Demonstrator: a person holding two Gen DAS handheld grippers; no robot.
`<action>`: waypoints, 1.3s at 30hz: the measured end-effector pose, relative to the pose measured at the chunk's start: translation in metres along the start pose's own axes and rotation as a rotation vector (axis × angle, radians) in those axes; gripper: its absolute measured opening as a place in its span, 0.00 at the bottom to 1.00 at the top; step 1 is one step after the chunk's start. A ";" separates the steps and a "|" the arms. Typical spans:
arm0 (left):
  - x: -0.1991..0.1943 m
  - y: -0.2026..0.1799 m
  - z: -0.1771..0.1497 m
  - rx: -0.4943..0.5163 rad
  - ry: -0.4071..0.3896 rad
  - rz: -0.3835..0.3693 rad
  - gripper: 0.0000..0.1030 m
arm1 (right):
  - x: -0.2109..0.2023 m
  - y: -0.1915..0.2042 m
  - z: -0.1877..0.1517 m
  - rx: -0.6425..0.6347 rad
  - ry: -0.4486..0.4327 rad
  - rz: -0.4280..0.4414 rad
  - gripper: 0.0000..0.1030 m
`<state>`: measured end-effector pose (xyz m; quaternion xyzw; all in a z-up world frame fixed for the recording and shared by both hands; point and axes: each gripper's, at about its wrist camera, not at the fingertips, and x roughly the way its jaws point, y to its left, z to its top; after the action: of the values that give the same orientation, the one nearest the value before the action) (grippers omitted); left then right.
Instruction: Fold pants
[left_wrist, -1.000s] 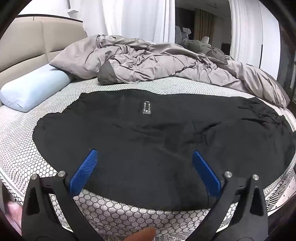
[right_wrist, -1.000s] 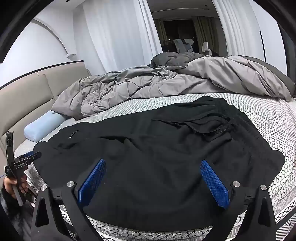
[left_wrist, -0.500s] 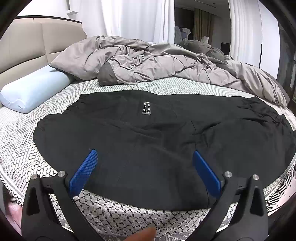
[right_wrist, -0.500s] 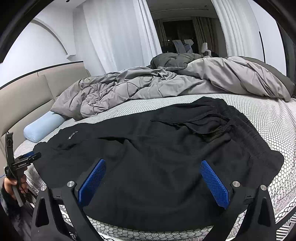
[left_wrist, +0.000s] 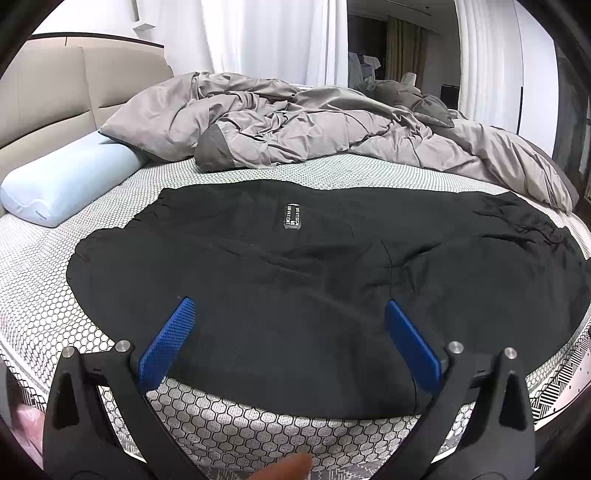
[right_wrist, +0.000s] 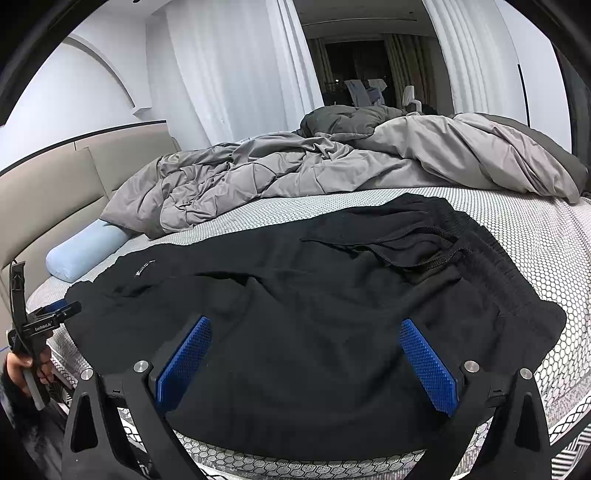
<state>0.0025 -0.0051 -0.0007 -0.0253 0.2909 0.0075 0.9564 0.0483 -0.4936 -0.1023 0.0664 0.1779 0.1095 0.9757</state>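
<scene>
Black pants (left_wrist: 295, 280) lie spread across the near part of the bed, with a small label patch (left_wrist: 291, 218) on one leg. In the right wrist view the pants (right_wrist: 314, 314) show their waistband and drawstring (right_wrist: 436, 258) at the right. My left gripper (left_wrist: 288, 332) is open and empty, hovering over the near edge of the pants. My right gripper (right_wrist: 306, 354) is open and empty above the pants near the waist end. The left gripper (right_wrist: 40, 325) also shows at the far left of the right wrist view.
A rumpled grey duvet (left_wrist: 314, 125) fills the far half of the bed. A light blue pillow (left_wrist: 62, 181) lies at the left by the beige headboard (left_wrist: 55, 92). The hexagon-patterned mattress (left_wrist: 258, 428) edge runs just below the grippers.
Both views have shifted only slightly. The pants lie as before and both grippers stay open.
</scene>
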 end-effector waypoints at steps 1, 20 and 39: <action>0.000 0.000 0.000 0.000 -0.001 0.000 0.99 | 0.000 -0.001 0.000 0.000 0.000 0.000 1.00; -0.004 0.010 0.009 -0.052 -0.014 0.003 0.99 | 0.000 0.002 0.000 -0.002 0.001 -0.010 1.00; 0.006 0.015 0.011 -0.058 0.018 0.000 0.99 | -0.001 -0.005 0.000 0.048 -0.004 -0.022 1.00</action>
<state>0.0130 0.0105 0.0040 -0.0532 0.2990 0.0160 0.9526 0.0482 -0.4990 -0.1026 0.0882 0.1795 0.0944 0.9752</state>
